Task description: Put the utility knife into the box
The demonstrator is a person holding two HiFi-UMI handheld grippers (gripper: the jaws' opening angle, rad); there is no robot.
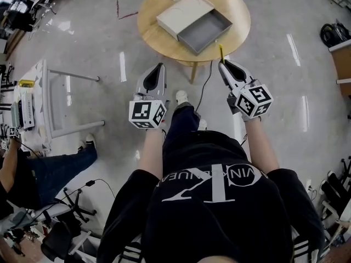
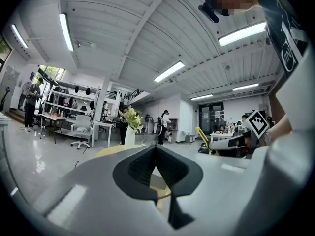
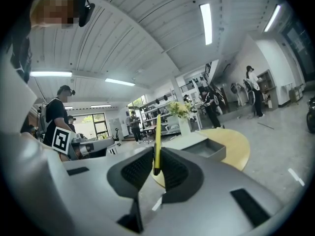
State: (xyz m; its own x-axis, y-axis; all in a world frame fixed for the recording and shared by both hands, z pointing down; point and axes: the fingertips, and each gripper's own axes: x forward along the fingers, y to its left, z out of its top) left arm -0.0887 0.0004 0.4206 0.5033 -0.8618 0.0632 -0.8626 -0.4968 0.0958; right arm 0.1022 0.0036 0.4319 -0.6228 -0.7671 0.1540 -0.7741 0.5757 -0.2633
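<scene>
A slim yellow utility knife stands upright between the jaws of my right gripper, which is shut on it just short of the round table's near edge. An open box, grey inside, lies on the round wooden table, its white lid slid off to the left. My left gripper hangs over the floor left of the table leg. Its jaws are pressed together with nothing between them.
A vase with flowers stands at the table's far side. A black cable runs across the floor under the table. A white rack and a seated person's legs are on the left. Other people stand far off.
</scene>
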